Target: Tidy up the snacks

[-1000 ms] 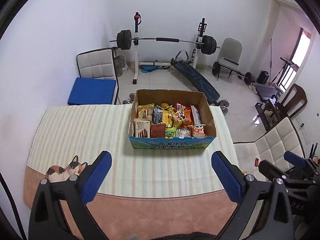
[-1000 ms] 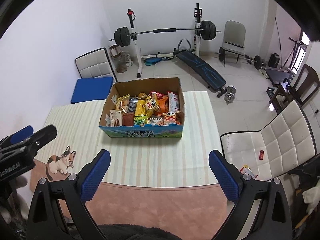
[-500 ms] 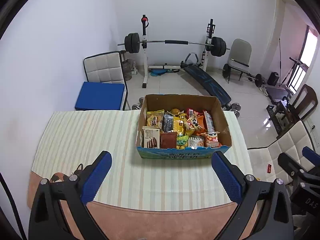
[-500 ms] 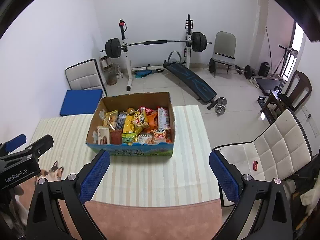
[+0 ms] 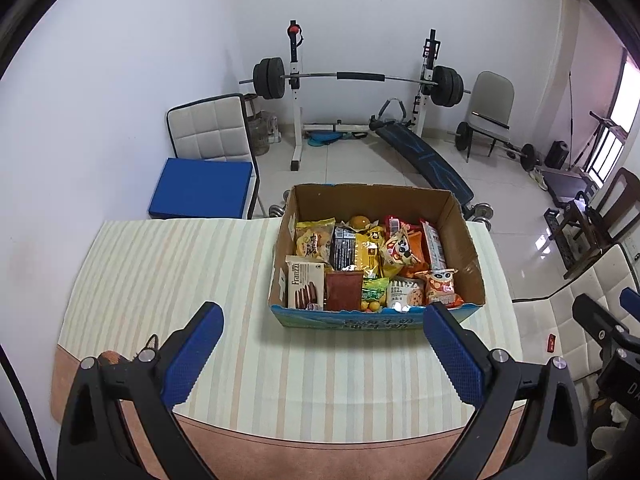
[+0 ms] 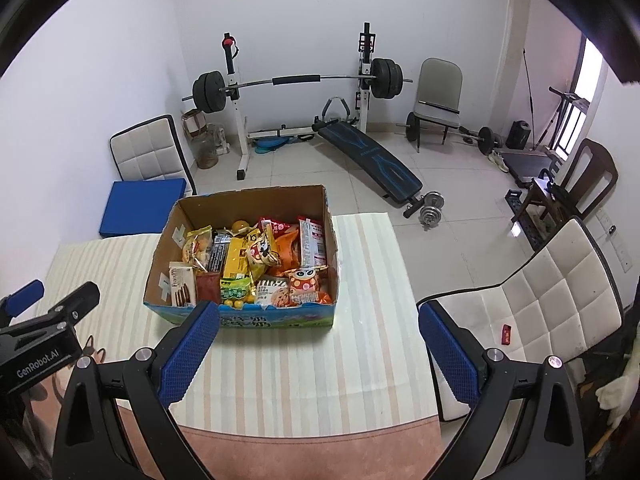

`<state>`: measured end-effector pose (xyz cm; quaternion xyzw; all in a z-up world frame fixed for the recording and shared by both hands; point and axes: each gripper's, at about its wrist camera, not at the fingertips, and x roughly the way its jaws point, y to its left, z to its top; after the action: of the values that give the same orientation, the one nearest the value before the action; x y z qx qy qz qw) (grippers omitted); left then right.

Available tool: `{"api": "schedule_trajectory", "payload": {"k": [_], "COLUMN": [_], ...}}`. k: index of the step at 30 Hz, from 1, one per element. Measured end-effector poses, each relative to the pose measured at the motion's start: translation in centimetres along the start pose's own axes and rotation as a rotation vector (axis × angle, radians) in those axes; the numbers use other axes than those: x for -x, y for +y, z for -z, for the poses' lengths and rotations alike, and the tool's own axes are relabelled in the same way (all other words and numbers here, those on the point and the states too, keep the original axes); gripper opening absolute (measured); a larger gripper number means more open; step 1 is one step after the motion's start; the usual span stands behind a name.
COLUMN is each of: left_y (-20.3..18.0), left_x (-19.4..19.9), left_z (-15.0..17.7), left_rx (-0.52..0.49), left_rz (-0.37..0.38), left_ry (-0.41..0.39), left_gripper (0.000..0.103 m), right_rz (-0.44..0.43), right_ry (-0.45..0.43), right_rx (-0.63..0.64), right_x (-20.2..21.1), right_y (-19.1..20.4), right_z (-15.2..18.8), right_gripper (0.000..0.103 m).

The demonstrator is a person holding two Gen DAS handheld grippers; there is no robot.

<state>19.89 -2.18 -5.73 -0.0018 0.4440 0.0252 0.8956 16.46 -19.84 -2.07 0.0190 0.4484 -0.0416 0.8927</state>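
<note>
Both the left hand-held gripper and the right hand-held gripper hang spread wide and empty above the striped worktop. In the cardboard box, a white biscuit pack reads "Franzzi". "GenRobot.AI" is printed on the left unit's body.

Left gripper, right gripper: black frames, blue textured pads, silver screws, white "GenRobot.AI" lettering.
</note>
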Motion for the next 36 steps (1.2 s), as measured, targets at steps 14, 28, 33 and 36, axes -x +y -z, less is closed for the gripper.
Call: {"api": "schedule_trajectory", "payload": {"k": [14, 28, 33, 36], "left_y": [0.1, -0.3, -0.4, -0.5], "left_x": [-0.5, 0.0, 0.0, 0.1], "left_z": [-0.5, -0.5, -0.5, -0.5], "left_rx": [0.001, -0.023, -0.028, -0.03], "left_rz": [0.009, 0.022, 0.025, 0.027], "left_ry": [0.011, 0.004, 0.004, 0.002], "left_gripper": [0.102, 0.102, 0.102, 0.102], "right_rz": [0.0, -0.007, -0.01, -0.011], "right_ry": [-0.001, -0.003, -0.001, -0.003], "right_rx": [0.011, 0.015, 0.014, 0.012], "right_x": [-0.8, -1.3, -1.6, -1.6], "right_y": [0.6, 0.6, 0.7, 0.7], "right_z": [-0.7, -0.7, -0.2, 0.0], "right_gripper": [0.102, 0.102, 0.102, 0.102]}}
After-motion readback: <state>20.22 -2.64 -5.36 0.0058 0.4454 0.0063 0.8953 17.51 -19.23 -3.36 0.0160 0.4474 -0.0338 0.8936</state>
